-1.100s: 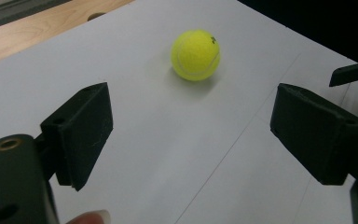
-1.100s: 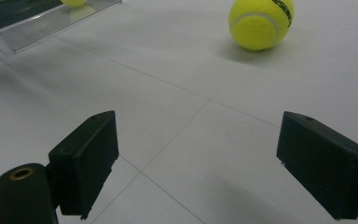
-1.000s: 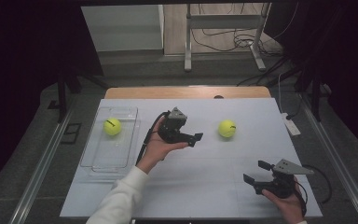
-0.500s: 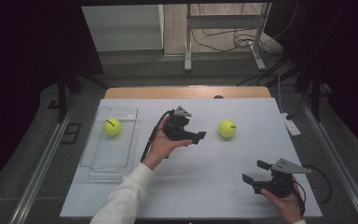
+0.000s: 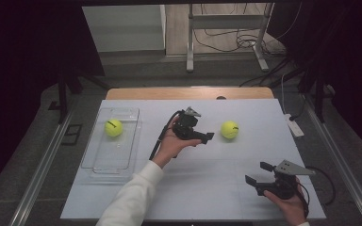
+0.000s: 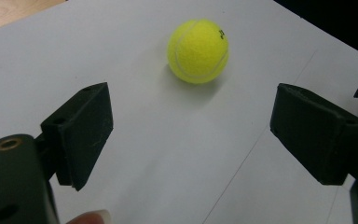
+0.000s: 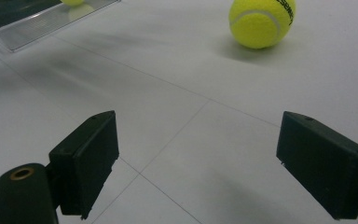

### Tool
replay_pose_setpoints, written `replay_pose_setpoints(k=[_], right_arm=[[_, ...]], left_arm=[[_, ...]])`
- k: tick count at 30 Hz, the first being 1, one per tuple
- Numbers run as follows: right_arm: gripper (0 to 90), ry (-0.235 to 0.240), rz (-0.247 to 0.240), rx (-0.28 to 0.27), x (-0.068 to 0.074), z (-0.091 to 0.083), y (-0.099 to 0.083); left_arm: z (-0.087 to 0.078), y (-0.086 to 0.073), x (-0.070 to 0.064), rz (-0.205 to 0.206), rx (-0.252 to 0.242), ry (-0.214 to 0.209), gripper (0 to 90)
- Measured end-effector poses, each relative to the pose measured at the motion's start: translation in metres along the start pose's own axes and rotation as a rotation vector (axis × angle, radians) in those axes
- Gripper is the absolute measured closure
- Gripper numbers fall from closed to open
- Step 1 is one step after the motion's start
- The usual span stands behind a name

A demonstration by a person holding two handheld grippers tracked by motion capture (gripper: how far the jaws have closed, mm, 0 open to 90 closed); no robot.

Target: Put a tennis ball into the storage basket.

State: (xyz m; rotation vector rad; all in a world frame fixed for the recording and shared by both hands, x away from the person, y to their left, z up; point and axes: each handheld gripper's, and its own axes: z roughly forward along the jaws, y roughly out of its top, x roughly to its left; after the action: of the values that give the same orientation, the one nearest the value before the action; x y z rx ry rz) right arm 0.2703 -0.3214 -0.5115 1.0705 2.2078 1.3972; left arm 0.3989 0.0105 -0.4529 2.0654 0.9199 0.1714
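Left tongs (image 5: pixel 206 138) held above the white bench (image 5: pixel 207 188) near its middle, jaws spread wide with nothing between them, pointing toward the person's right at the yellow-green felt tennis ball (image 5: pixel 229 130). That ball sits on the bench surface just beyond the jaw tips, close but apart, no contact. In the left gripper view the same ball (image 6: pixel 198 51) lies ahead of the two black jaws and a little left of the middle of the gap, resting on the bare white surface with its shadow under it; both jaws stand well short of it, a fingertip (image 6: pixel 92 217) shows at the bottom edge. Right tongs (image 5: pixel 259 173) are held low at the near right part of the bench, jaws also spread, empty, grey three-cornered plate on top, cable trailing to the right. They stand well apart from the ball, which lies farther up the bench and slightly to the left of them. In the right gripper view the ball (image 7: pixel 261 22) sits far ahead, toward the upper right, beyond the gap between the jaws. A second yellow-green tennis ball (image 5: pixel 114 127) lies inside the clear plastic rectangular tray (image 5: pixel 96 162) at the left side of the bench, in its far end, well apart from both tongs. A corner of that tray (image 7: pixel 37 29) shows at the upper left of the right gripper view.
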Motion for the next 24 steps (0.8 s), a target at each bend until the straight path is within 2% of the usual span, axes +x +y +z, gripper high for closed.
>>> replay_pose_setpoints(k=[9, 24], right_arm=[[13.1, 0.001, -0.003, -0.001, 0.0, 0.001, 0.0], [13.2, 0.001, -0.003, 0.001, 0.0, 0.001, 0.0]], left_arm=[[0.014, 0.002, -0.001, 0.001, 0.018, -0.009, 14.3], [0.025, 0.01, -0.005, 0.009, 0.027, -0.015, 14.2]])
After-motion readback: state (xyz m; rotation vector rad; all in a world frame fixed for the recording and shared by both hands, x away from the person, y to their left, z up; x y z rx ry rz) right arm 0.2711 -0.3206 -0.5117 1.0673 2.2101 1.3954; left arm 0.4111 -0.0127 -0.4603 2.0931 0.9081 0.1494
